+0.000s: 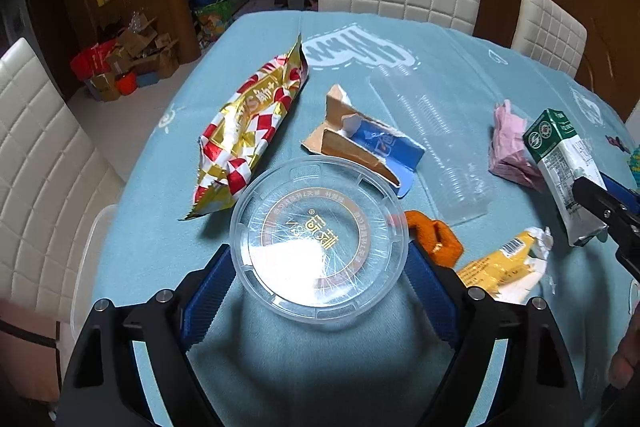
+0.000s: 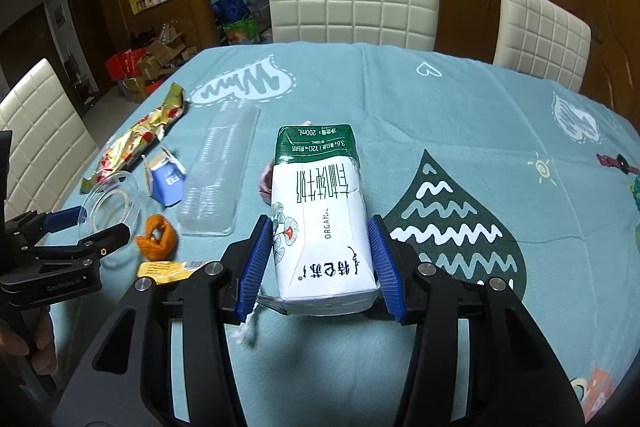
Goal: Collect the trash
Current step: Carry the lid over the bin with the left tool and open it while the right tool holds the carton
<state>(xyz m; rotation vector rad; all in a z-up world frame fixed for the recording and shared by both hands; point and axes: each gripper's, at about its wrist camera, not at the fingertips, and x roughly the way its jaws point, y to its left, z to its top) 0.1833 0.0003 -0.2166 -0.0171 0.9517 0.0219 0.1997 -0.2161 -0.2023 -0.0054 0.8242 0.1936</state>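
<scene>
Lengthwise, the milk carton (image 2: 320,215) points away, green top farthest, clamped in the right claw (image 2: 320,263)

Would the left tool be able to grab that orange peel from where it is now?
Probably not yet. The left tool has the clear lid between its fingers, so it looks occupied. The orange peel lies close by on the table, just beside the lid, with nothing on top.

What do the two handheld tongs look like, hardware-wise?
Both match: matte black angular frames with triangular cutouts and silver round screw heads, carrying ribbed blue pads on the two fingers. The left tongs and right tongs look identical; small pale lettering marks the left body. No cables or sleeves visible.
</scene>
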